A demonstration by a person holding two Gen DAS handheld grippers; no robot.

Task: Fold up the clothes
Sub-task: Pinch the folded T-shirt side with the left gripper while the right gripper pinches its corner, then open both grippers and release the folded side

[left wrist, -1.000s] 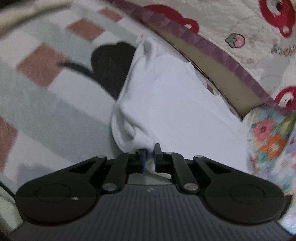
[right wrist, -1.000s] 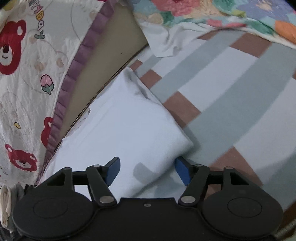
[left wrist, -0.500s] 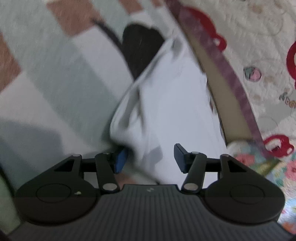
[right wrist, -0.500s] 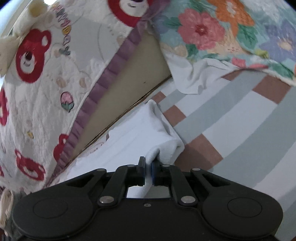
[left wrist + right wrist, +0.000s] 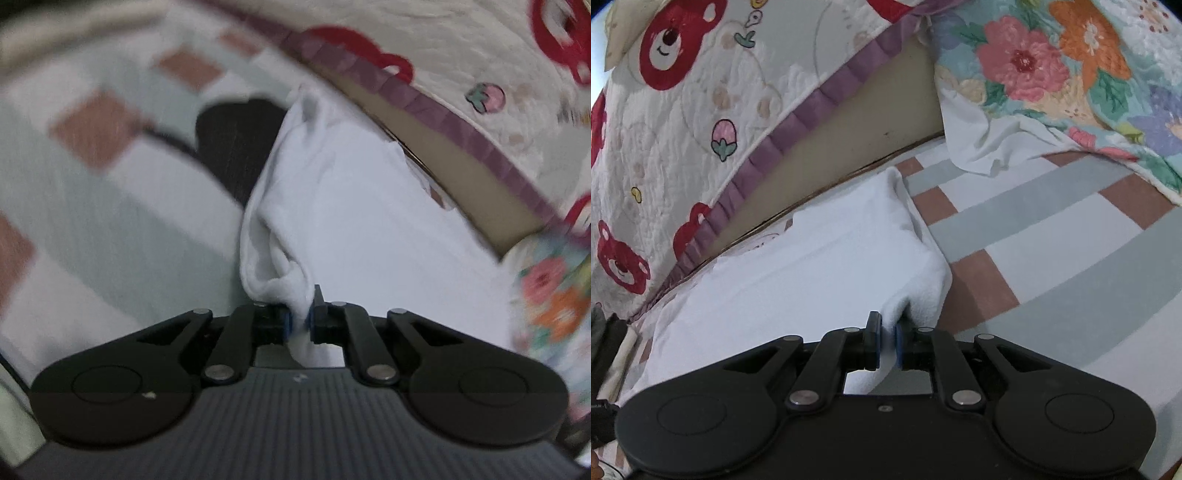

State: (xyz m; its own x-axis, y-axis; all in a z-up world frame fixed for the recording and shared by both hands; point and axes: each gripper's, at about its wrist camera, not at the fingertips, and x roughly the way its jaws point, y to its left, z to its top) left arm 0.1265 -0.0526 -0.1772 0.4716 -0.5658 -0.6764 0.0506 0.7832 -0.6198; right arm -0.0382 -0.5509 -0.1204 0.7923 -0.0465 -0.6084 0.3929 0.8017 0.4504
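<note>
A white garment [image 5: 343,206] lies spread on the checked bed sheet [image 5: 1052,236], its far edge running along the foot of the bear-print quilt [image 5: 701,122] with the purple frill, and both claws have hold of its near edge. The left claw [image 5: 300,320] is closed on a bunched corner of the cloth: the white fabric rises in a thick fold straight out from between its blue-padded fingertips and a strip of it hangs down behind them toward the claw's body. The left wrist view is smeared, so finer creases cannot be made out there. Beside that corner, on the side away from the quilt, a dark patch [image 5: 232,144] lies on the sheet, partly tucked under the garment's edge; what it is cannot be told. The right claw [image 5: 888,341] is likewise clamped shut on the opposite near corner, where the cloth puckers into a small peak just above the fingertips, with the checked sheet bare right next to it. From that pinched corner the garment stretches away flat toward the quilt, its side edge rolled up in a soft ridge. A floral blanket [image 5: 1071,74] lies heaped at the quilt's end, clear of the garment, with a white cloth [image 5: 982,136] trailing out from under it.
</note>
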